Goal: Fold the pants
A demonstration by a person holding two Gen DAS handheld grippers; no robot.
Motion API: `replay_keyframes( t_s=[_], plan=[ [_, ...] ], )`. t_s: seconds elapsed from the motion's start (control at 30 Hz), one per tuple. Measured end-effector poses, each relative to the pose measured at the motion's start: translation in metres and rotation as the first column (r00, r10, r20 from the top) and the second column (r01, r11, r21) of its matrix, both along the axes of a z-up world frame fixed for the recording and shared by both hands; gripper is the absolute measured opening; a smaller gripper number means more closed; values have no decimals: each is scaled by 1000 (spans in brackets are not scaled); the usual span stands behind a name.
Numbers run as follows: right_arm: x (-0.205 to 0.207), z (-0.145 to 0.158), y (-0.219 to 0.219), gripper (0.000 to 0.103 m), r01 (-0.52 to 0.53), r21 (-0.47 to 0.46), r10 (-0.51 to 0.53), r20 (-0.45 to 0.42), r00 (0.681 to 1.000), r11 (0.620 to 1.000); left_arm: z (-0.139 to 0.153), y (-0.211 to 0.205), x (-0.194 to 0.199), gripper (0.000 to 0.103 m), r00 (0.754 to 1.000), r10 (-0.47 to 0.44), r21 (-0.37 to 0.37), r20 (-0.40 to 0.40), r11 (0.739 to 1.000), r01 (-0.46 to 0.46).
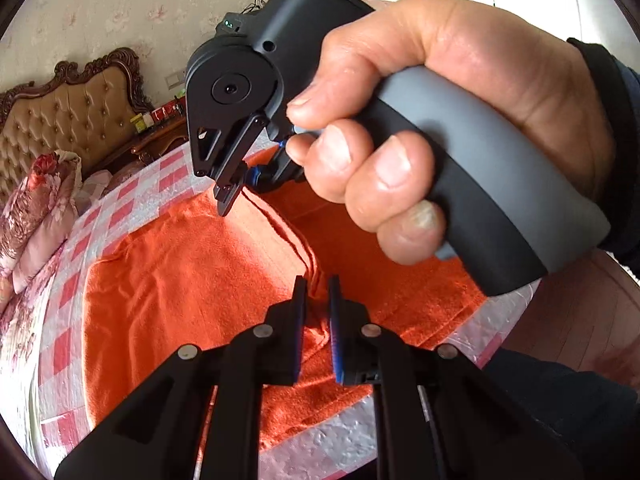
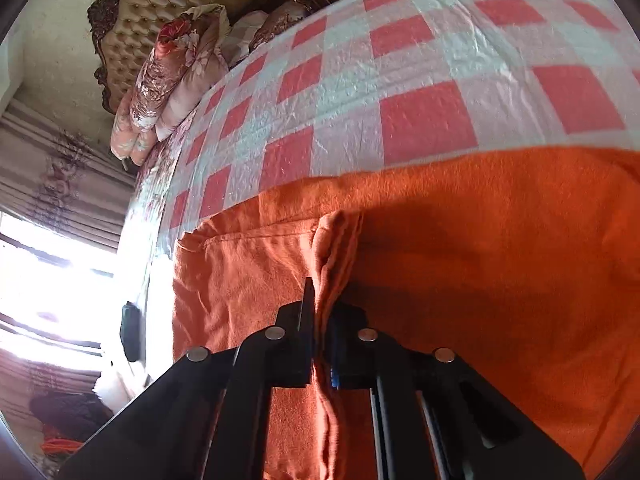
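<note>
1. Left gripper (image 1: pixel 318 296) sat nearest the left wrist camera, jaws narrow, pinching a raised ridge of the orange pants (image 1: pixel 192 280); fabric showed between the pads.
2. Right gripper (image 2: pixel 320 300) sat nearest the right wrist camera, jaws clamped on a bunched fold of the pants (image 2: pixel 480 260), cloth rising up between the fingers.
3. In the left view the right gripper (image 1: pixel 230 200) hung above the pants, fingertips together and pointing down at the crease; a hand (image 1: pixel 440 128) wrapped its grey handle, dark sleeve (image 1: pixel 612 120) at the wrist.
4. Pants lay spread flat on the bed, near its foot edge, covering much of the checked bedspread (image 2: pixel 420 80).
5. Beyond the pants, red and white checks ran toward the head of the bed.
6. Floral pillows (image 2: pixel 168 80) were stacked at the head edge, against the tufted headboard (image 2: pixel 160 4).
7. A nightstand (image 1: pixel 156 136) with small items stood beside the headboard.
8. Farthest: floral wallpaper (image 1: pixel 120 0) in the left view; striped curtains (image 2: pixel 48 168) and a bright window (image 2: pixel 48 280) in the right view.
</note>
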State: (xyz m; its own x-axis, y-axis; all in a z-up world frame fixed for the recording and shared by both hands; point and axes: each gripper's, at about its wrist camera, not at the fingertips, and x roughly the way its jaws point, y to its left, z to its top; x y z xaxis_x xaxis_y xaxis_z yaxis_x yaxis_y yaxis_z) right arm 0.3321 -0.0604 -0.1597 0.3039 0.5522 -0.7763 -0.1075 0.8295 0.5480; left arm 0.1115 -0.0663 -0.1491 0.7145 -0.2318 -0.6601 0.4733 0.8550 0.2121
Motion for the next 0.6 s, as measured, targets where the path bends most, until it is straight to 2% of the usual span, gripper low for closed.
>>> replay_keyframes(
  t_s=[0.17, 0.27, 0.6],
  plan=[
    [-13, 24, -5, 5, 10, -91, -2, 87, 996, 996, 5, -9, -4, 11, 999, -37, -6, 8, 999, 37],
    [-16, 19, -11, 5, 21, -125, -10, 85, 996, 992, 2, -15, -5, 11, 998, -56, -2, 4, 998, 56],
    [-21, 13, -16, 5, 36, -145, -23, 84, 996, 989, -3, -17, 0, 11, 997, -73, -16, -19, 997, 72]
  ],
)
